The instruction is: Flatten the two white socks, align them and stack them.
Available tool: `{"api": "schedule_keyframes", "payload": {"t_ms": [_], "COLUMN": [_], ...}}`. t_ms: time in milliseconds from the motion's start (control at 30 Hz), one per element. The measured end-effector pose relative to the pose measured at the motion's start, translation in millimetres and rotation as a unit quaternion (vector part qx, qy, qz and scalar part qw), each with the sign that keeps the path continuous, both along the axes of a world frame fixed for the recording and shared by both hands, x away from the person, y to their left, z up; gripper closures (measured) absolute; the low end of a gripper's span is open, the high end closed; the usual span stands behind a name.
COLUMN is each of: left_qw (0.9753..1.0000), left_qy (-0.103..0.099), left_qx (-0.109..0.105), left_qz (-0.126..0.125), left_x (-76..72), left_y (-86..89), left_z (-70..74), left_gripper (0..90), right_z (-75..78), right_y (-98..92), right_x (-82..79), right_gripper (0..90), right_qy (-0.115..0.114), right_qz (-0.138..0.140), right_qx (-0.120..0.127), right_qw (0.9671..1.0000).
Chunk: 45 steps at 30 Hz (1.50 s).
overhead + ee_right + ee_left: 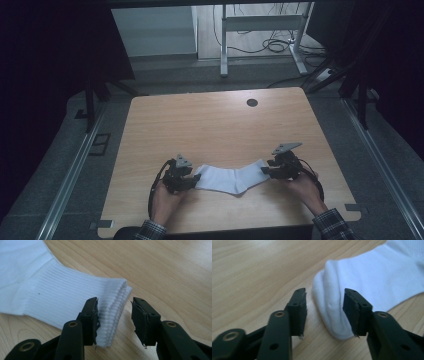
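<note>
A white sock point(232, 178) lies flat on the wooden table point(210, 125) near its front edge, bent in the middle. My left gripper point(192, 178) is at the sock's toe end. In the left gripper view that gripper point(325, 312) is open, with the rounded toe point(334, 315) between its two black jaws. My right gripper point(266, 170) is at the ribbed cuff end. In the right gripper view it point(114, 318) stands open around the cuff's edge point(113, 312), which lies between the jaws, close to the left one.
A dark round hole point(252, 102) sits in the table near its far edge. Beyond the table stands a white desk frame point(260, 30) with cables on the floor. A person's hands and plaid sleeves point(330, 225) come in from the bottom.
</note>
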State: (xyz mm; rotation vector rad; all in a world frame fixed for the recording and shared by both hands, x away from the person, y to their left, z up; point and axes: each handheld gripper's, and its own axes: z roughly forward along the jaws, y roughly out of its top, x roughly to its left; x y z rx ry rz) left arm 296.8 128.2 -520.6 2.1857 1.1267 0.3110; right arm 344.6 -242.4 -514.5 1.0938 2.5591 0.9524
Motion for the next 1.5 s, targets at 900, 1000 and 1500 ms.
{"api": "schedule_keyframes", "payload": {"t_ms": [900,1000,1500], "left_qw": [0.9988,0.9983,0.9979], "left_qy": [-0.016,-0.026,-0.053], "left_qx": [-0.039,-0.047,-0.037], "left_qz": [-0.025,-0.021,0.004], "left_x": [13.3,19.1,69.8], "left_y": [2.3,4.5,-0.9], "left_z": [14.1,23.0,55.7], "left_gripper": [82.0,81.8,81.8], "right_z": [17.0,26.2,62.3], "right_y": [1.1,0.1,5.9], "right_x": [1.2,5.8,46.5], "right_gripper": [78.2,78.1,77.8], "right_qy": [0.007,-0.002,-0.046], "right_qz": [0.009,0.009,-0.015], "right_qx": [0.026,0.031,0.020], "right_qw": [0.9996,0.9995,0.9986]}}
